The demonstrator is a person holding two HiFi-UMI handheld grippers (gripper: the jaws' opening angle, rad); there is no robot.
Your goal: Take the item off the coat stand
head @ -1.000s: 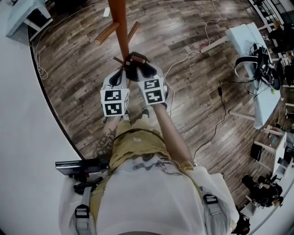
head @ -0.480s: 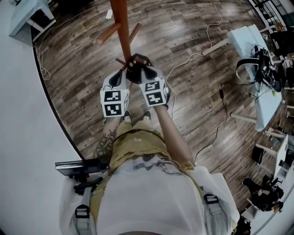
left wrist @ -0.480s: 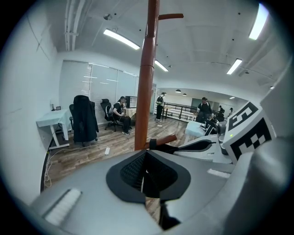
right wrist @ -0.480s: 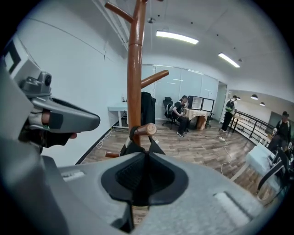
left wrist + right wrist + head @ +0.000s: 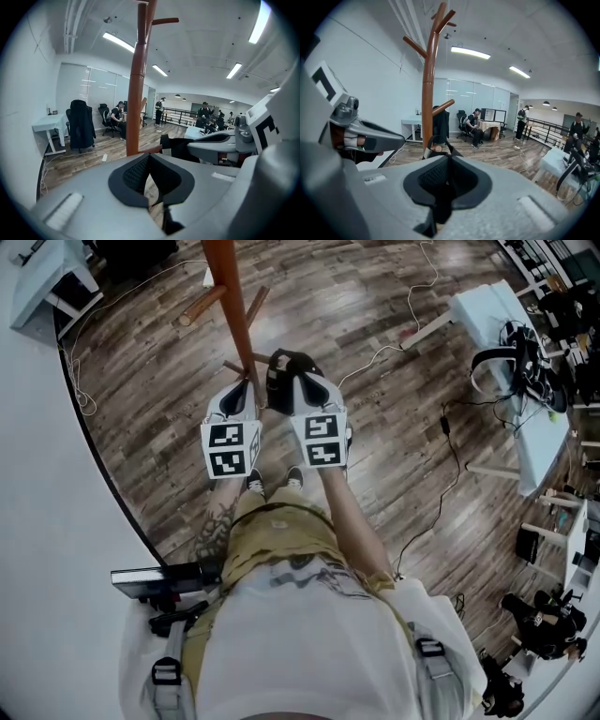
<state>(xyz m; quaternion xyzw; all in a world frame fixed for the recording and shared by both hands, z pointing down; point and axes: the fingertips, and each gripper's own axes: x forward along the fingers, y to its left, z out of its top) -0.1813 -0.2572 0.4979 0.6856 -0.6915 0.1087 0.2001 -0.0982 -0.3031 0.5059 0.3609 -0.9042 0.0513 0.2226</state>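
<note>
Wood-plank flooring is spreading below the coat stand. Right gripper is pinching the black item by its fabric, seemingly soft and light. Left gripper is sitting closed, empty.

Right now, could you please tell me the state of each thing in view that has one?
Left gripper: shut, empty.
Right gripper: shut on the black item.
Black item: gripped beside the stand's low peg; whether it is off, cannot tell.
Coat stand: upright, upper pegs bare.
</note>
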